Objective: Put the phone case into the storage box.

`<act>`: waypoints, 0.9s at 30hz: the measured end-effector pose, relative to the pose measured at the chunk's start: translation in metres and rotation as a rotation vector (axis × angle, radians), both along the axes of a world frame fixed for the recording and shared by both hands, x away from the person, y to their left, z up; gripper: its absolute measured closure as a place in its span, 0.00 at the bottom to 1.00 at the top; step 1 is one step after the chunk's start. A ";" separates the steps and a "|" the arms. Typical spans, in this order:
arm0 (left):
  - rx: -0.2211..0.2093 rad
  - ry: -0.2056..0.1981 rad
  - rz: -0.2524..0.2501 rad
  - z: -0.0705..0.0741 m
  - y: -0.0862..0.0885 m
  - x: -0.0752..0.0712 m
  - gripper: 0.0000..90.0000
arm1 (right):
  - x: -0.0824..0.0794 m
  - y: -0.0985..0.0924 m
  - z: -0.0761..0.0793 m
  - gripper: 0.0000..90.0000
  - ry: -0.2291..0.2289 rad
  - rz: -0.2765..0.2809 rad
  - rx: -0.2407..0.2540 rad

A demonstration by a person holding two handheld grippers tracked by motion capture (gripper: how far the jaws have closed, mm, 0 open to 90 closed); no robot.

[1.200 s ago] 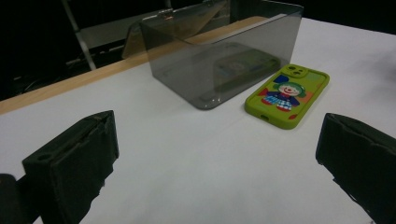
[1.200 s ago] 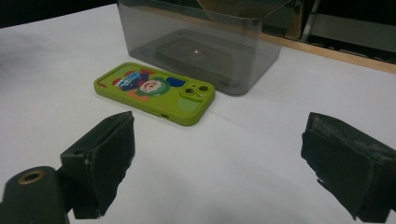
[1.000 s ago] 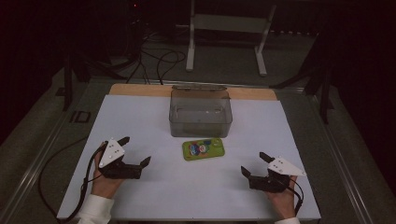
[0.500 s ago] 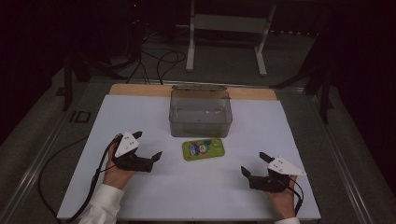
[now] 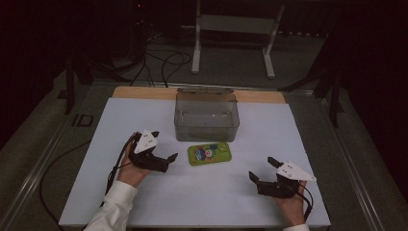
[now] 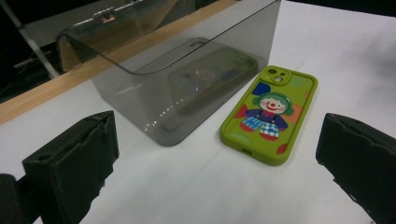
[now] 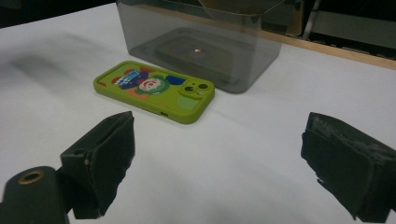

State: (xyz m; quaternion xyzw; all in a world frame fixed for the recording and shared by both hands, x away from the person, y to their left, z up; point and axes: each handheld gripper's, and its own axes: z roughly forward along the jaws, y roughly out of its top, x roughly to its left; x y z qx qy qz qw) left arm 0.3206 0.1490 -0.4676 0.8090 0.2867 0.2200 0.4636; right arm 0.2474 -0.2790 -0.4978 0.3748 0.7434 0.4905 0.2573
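A lime-green phone case [image 5: 209, 153] with a clown picture lies flat, picture up, on the white table [image 5: 120, 120]. It rests just in front of a clear grey plastic box [image 5: 207, 115]. My left gripper [image 5: 164, 150] is open, a short way left of the case and pointing at it. In the left gripper view the case [image 6: 271, 114] lies ahead between the wide-apart pads [image 6: 79, 163], beside the box [image 6: 177, 70]. My right gripper [image 5: 261, 168] is open near the front right. The right gripper view has the case [image 7: 154, 91] and box [image 7: 205, 42] farther off.
A wooden strip [image 5: 144, 92] runs along the table's back edge. Behind the table stand a metal frame [image 5: 231, 24] and loose cables [image 5: 163, 62] on the dark floor. The box holds nothing that I can make out.
My left gripper has moved right and a little forward, closing in on the phone case. The right gripper, case and box have stayed put.
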 end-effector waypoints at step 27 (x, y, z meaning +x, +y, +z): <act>0.098 0.093 -0.103 -0.014 -0.051 0.036 0.00 | 0.000 0.000 0.000 0.11 0.004 0.011 -0.001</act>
